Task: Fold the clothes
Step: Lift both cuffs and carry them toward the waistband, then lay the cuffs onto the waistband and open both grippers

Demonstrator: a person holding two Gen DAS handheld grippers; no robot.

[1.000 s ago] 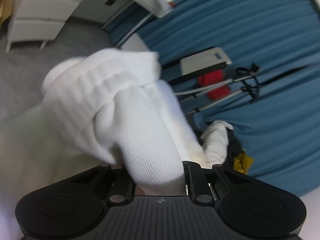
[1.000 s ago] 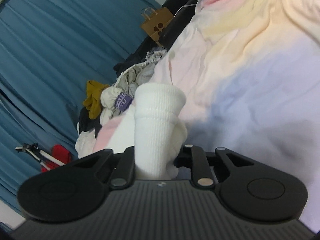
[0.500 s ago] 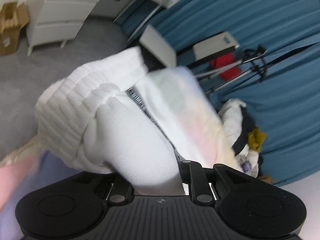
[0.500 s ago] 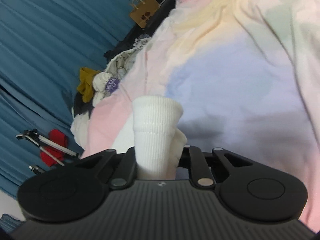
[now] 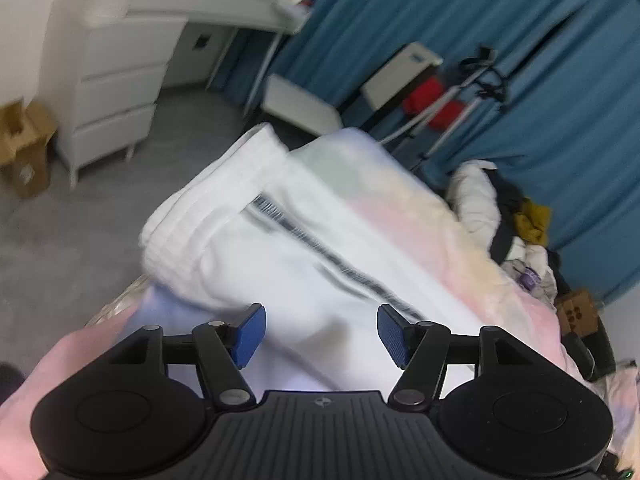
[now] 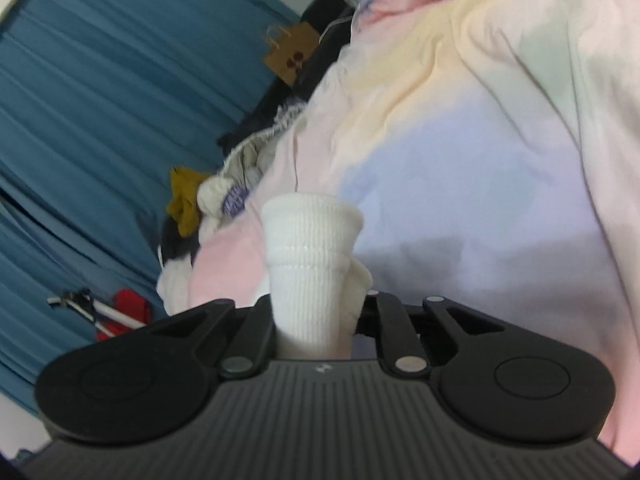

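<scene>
- The left tongs (image 5: 318, 334) stood wide apart with nothing between the blue pads (image 5: 249, 333). They hung just above the white garment (image 5: 288, 248), which I judged had been let go so it could settle onto the bed.
- That garment, a white zip-up top with a ribbed hem (image 5: 208, 196) and a dark zipper (image 5: 320, 248) running down it, lay spread on the pastel bedcover (image 5: 420, 216). The hem reached toward the edge of the bed nearest the grey floor (image 5: 80, 216). The picture was blurred, so fine creases could not be read.
- The right tongs (image 6: 316, 320) were clenched on a white ribbed cuff (image 6: 312, 256), which stuck up between the closed fingers. I judged it to be a sleeve end of the same top, though the link between the two was not visible in either view.
- Keeping that cuff pinched made sense for folding: one end stayed under control while the body of the garment rested flat on the bedcover (image 6: 460, 152).
- A heap of other clothes (image 6: 208, 208) waited at the side of the bed beside the blue curtain (image 6: 100, 112), well apart from the working area, likely so it would not tangle with the piece in hand.
- A likely next move was to carry the cuff across the body; the risk was dragging the loose fabric out of shape.
</scene>
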